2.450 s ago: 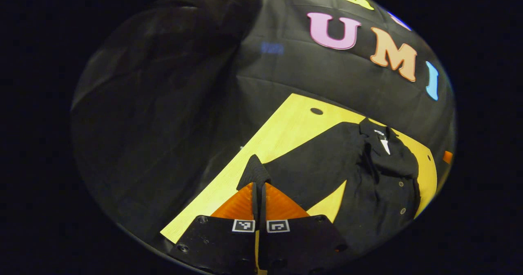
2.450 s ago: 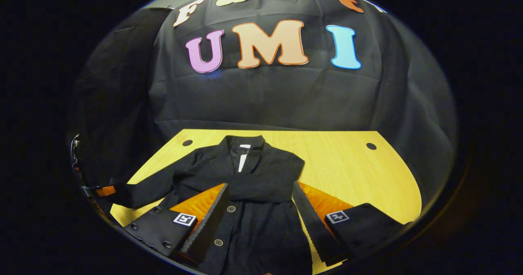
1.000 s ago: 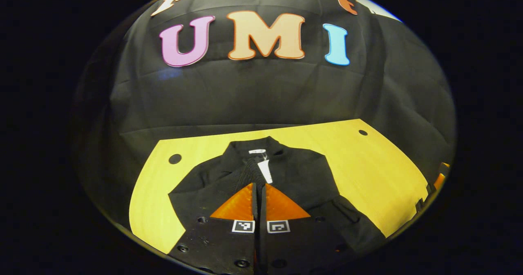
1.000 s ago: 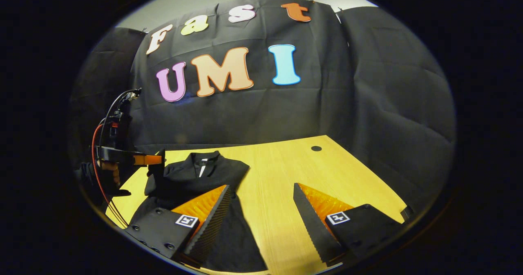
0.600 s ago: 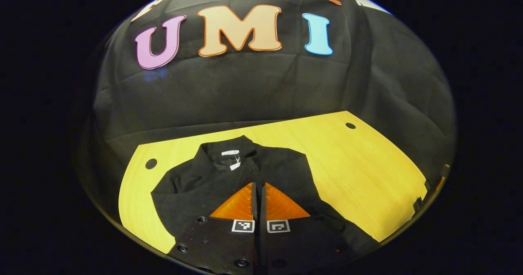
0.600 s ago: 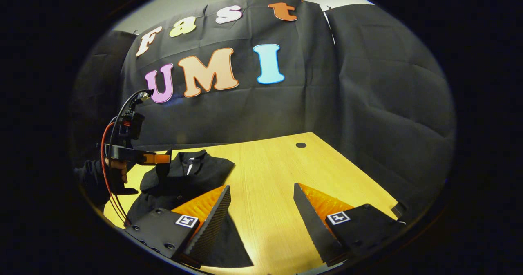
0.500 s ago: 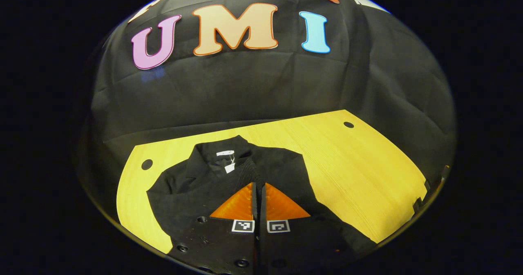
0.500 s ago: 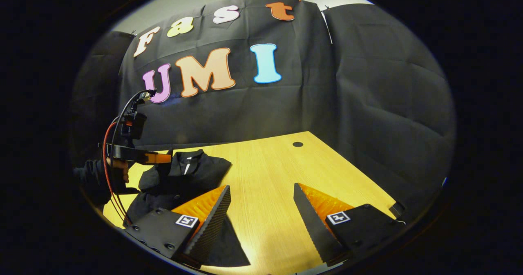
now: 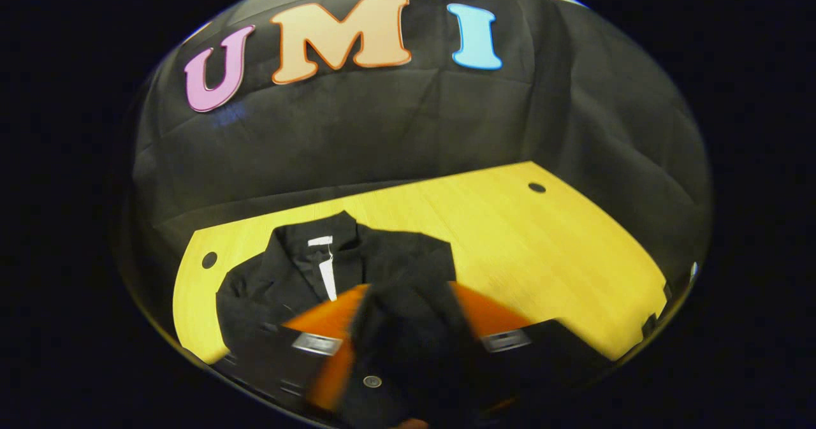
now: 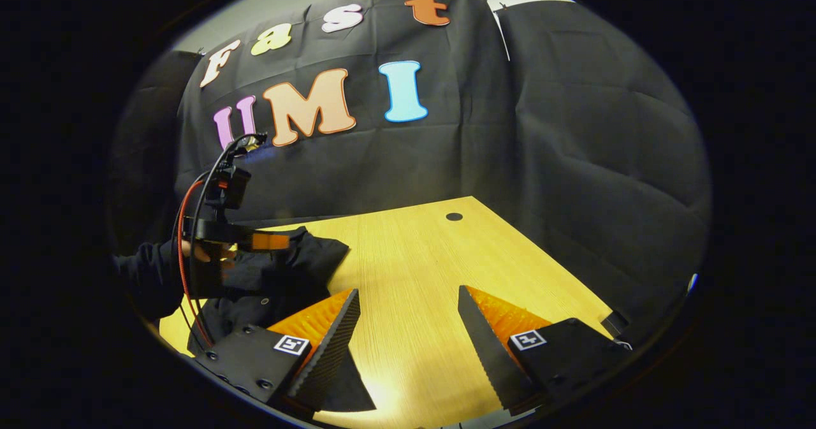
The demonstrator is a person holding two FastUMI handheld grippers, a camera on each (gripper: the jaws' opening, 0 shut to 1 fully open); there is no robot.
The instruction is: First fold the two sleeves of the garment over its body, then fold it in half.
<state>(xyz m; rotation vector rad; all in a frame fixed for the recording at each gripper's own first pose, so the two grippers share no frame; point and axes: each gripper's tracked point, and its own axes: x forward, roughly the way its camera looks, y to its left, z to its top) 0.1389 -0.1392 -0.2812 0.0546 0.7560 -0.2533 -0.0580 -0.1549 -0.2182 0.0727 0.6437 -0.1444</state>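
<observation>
A black buttoned jacket (image 9: 299,276) lies on the yellow wooden table (image 9: 542,244), collar toward the wall. In the left gripper view my left gripper (image 9: 407,290) is blurred with its fingers spread wide, and a black sleeve (image 9: 408,327) lies loose between them across the jacket's front. In the right gripper view my right gripper (image 10: 407,290) stands open over bare wood, to the right of the jacket (image 10: 306,257). The left gripper (image 10: 280,243) shows there too, held by a hand (image 10: 197,250) just above the jacket.
The table (image 10: 414,250) has round cable holes at the far right (image 9: 537,187) and far left (image 9: 208,260). Black cloth walls close in behind and to the right. Bare wood stretches to the right of the jacket. A red cable (image 10: 182,225) hangs from the left gripper.
My left gripper carried the sleeve across the jacket's body, then opened and let it go. My right gripper drew away to the right, staying open.
</observation>
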